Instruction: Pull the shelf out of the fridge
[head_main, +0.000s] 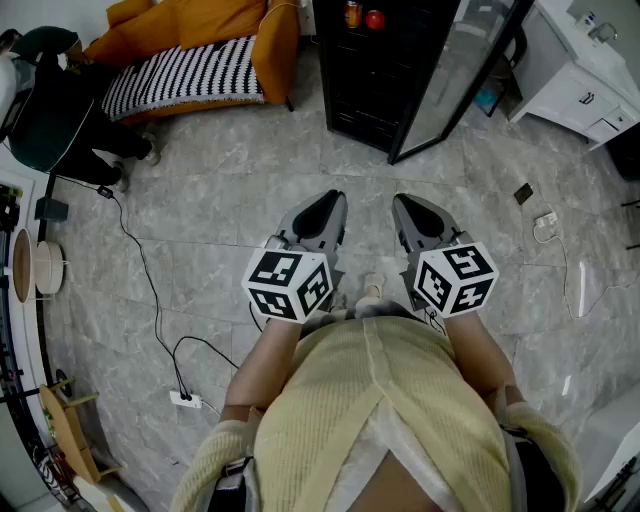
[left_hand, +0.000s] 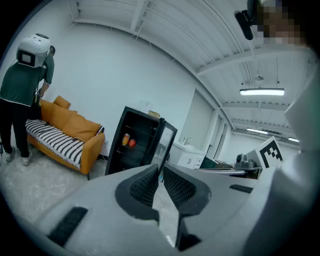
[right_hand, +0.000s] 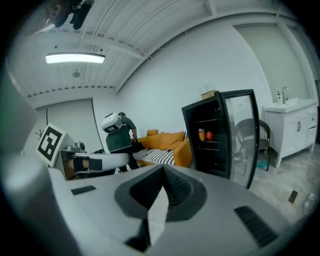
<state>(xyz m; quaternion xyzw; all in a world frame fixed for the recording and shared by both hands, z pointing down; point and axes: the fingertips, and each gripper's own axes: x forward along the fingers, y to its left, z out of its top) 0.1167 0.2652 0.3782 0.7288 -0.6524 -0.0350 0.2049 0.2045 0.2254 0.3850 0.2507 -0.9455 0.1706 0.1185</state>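
A black fridge (head_main: 372, 75) stands at the far end of the grey tiled floor, with its glass door (head_main: 455, 70) swung open to the right. One of its upper shelves (head_main: 362, 28) carries a can (head_main: 352, 13) and a red apple (head_main: 375, 18). My left gripper (head_main: 335, 198) and right gripper (head_main: 405, 200) are side by side close to my body, well short of the fridge and pointing towards it. On both, the jaw tips meet with nothing between them. The left gripper view shows the fridge (left_hand: 132, 142) ahead, and so does the right gripper view (right_hand: 212, 135).
An orange sofa (head_main: 190, 60) with a striped blanket stands at the back left, and a person in green (head_main: 50, 110) is beside it. A white cabinet with a sink (head_main: 580, 70) is at the back right. A cable (head_main: 150, 290) and a power strip (head_main: 185, 400) lie on the floor to the left.
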